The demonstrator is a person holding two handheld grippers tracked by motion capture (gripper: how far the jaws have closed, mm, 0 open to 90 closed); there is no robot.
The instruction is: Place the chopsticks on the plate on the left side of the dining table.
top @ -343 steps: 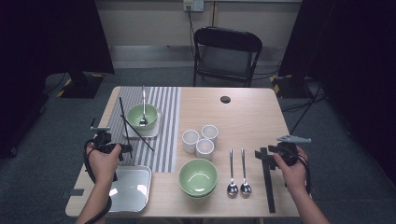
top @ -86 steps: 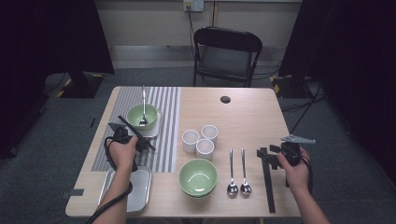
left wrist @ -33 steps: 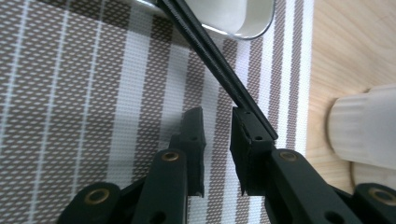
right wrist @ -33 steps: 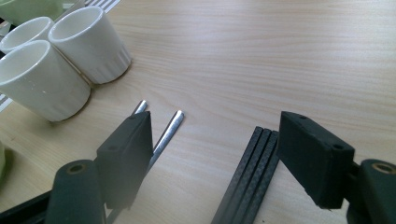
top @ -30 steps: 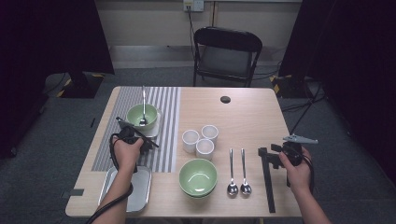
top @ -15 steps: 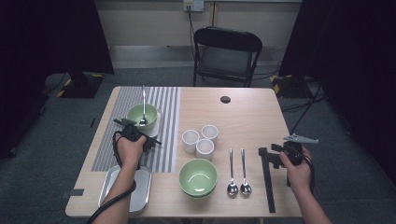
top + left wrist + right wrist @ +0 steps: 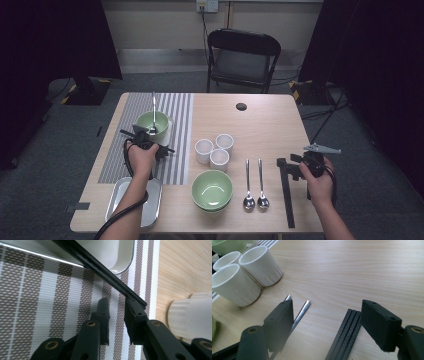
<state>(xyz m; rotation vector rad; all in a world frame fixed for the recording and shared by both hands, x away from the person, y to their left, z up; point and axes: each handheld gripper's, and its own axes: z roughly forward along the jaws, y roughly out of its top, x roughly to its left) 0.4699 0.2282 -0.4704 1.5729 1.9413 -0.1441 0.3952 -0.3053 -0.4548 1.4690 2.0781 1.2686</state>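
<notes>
My left gripper (image 7: 149,142) hovers low over the striped placemat (image 7: 172,107), just in front of a white dish (image 7: 112,255). The dish carries a green bowl (image 7: 146,121) with a spoon (image 7: 154,107) in it. Its jaws stand a little apart with only mat showing between them. A black chopstick (image 7: 105,267) runs slantwise from the dish's rim down to the tip of the right-hand jaw. My right gripper (image 7: 327,312) is wide open near the table's right edge, above a bundle of black chopsticks (image 7: 344,335) and two spoon handles (image 7: 302,311).
Three white cups (image 7: 214,150) cluster mid-table, and one cup (image 7: 192,315) is close beside my left gripper. A second green bowl (image 7: 212,189) and a metal tray (image 7: 134,199) sit near the front edge. A small black disc (image 7: 241,106) lies far back. A chair (image 7: 242,60) stands behind the table.
The left hand has moved from the table's left edge up and right to the bowl and dish, with the black chopstick coming along. The right hand has stayed almost still.
</notes>
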